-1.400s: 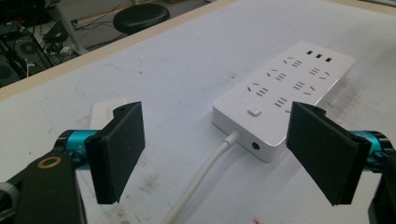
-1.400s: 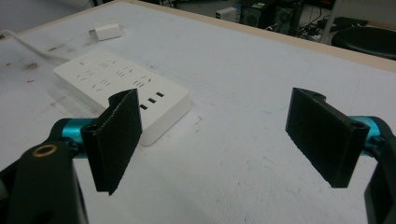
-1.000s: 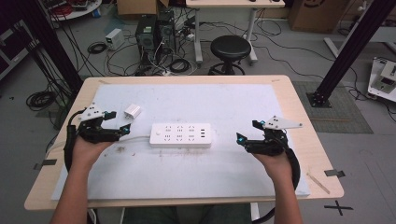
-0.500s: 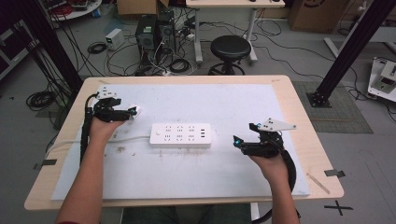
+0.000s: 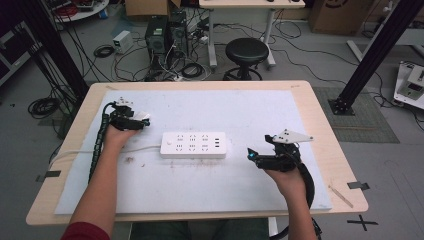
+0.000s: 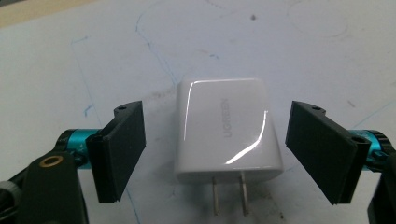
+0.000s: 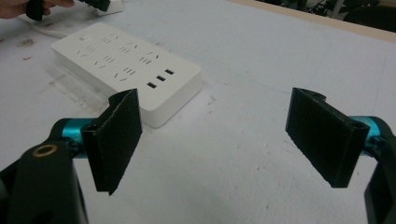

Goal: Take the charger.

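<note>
A white wall charger [image 6: 229,128] with two metal prongs lies flat on the white mat, its prongs toward the camera in the left gripper view. My left gripper [image 6: 224,154] is open around it, one jaw on each side, both apart from it. In the high view the left gripper [image 5: 139,122] is at the charger [image 5: 142,115], left of a white power strip [image 5: 194,145] at mid-table. My right gripper [image 5: 251,156] is open and holds nothing, a short way right of the strip. The right gripper view looks over the right gripper [image 7: 224,140] at the strip's USB end [image 7: 161,79].
The strip's white cable [image 5: 75,152] runs left off the mat [image 5: 240,110] under the left forearm. Beyond the far table edge stand a black stool [image 5: 245,52], computer towers and loose floor cables. A black frame leg [image 5: 370,55] rises at the right.
My left gripper has moved away from me and to the right, from the table's left side up to the charger, and now straddles it. The right gripper has shifted slightly left.
</note>
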